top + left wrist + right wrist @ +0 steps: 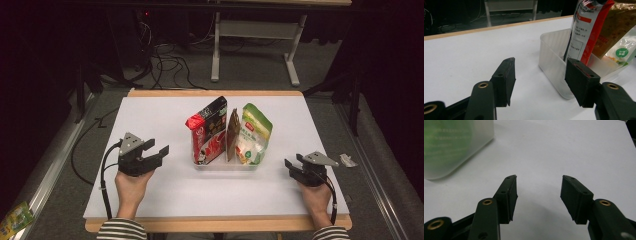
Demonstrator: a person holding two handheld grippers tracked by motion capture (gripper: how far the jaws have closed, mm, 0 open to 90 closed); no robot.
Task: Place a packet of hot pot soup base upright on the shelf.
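While hands rest on table (165, 195), left tool (156, 151) and right tool (292, 163) gape wide, gripping nothing.

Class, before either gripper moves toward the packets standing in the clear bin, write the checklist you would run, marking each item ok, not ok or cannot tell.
1. Left gripper open, nothing between its jaws: ok.
2. Right gripper open, nothing between its jaws: ok.
3. Clear bin resting flat on the white table: ok.
4. Red and black packet, brown packet and green and white packet all standing in the bin: ok, each leaning a little.
5. Bare table between each gripper and the bin: ok.
6. Packets loose enough to lift one alone: cannot tell; they stand close together.
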